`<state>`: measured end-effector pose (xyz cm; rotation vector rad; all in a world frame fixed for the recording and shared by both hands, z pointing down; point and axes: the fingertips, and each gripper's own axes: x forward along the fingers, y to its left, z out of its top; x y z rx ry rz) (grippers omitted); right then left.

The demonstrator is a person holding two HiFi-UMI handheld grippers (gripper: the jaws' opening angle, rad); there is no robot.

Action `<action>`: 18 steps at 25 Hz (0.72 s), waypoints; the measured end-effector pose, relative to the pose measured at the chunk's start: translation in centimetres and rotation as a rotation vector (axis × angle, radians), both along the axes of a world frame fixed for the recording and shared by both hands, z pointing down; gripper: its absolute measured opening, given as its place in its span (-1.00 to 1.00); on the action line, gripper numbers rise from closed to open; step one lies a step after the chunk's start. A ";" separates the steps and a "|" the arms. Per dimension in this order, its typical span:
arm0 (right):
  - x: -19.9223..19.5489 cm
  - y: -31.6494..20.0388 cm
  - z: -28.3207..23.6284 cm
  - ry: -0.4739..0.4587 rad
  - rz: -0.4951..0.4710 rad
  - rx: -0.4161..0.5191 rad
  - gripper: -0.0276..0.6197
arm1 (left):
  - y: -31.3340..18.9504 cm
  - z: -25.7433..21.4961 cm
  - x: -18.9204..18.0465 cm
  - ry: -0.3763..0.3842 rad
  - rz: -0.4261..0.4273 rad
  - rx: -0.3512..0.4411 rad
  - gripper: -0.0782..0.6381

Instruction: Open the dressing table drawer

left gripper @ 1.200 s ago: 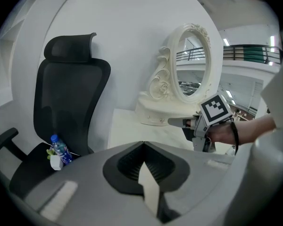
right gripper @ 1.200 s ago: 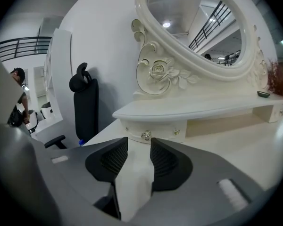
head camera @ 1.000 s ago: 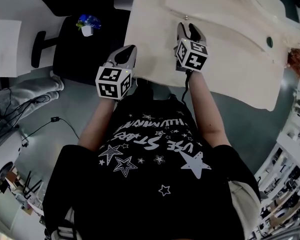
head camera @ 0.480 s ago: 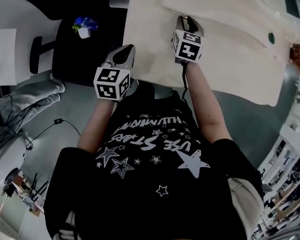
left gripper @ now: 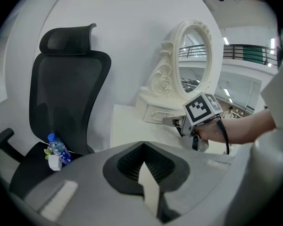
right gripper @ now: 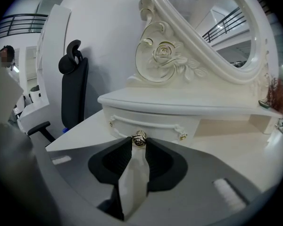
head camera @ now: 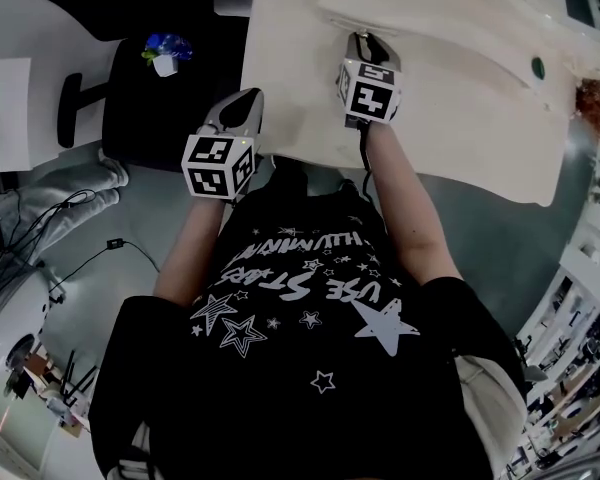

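The white dressing table [head camera: 460, 118] carries a small drawer [right gripper: 151, 124] with a rope-like trim and a gold knob [right gripper: 140, 138] at its front. My right gripper [right gripper: 140, 144] is at the drawer front. Its jaws have just been closing, and the knob now sits between the fingertips with both pads against it. In the head view the right gripper [head camera: 369, 44] reaches over the tabletop to the drawer. My left gripper [head camera: 243, 110] hovers at the table's left edge, shut and holding nothing; in its own view the left gripper [left gripper: 144, 145] points toward the table.
An oval mirror [right gripper: 212, 27] in a carved frame rises behind the drawer. A black office chair [left gripper: 66, 93] stands left of the table, with a small bottle [left gripper: 59, 149] on its seat. Cables lie on the floor [head camera: 90, 258] at the left.
The right gripper's jaws have narrowed around the drawer knob and the gripper has rolled slightly. The left gripper has stayed where it was.
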<state>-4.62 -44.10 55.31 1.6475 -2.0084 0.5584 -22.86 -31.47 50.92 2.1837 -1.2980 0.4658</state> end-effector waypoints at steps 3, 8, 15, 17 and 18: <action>0.0 0.6 0.2 -0.002 -0.002 -0.011 -0.54 | 0.2 -0.1 -0.1 -0.001 -0.003 0.007 -0.78; -0.1 1.7 0.2 -0.005 0.003 -0.020 -0.54 | 0.7 -0.3 0.0 0.004 -0.005 0.013 -0.78; -0.1 3.2 0.3 -0.002 0.003 -0.030 -0.54 | 1.5 -0.3 0.3 0.010 -0.002 0.012 -0.78; -0.1 3.6 0.3 0.001 0.002 -0.028 -0.54 | 1.7 -0.4 0.4 0.011 -0.001 0.013 -0.78; -0.2 3.7 0.3 0.000 0.002 -0.028 -0.54 | 1.8 -0.5 0.4 0.011 0.000 0.014 -0.78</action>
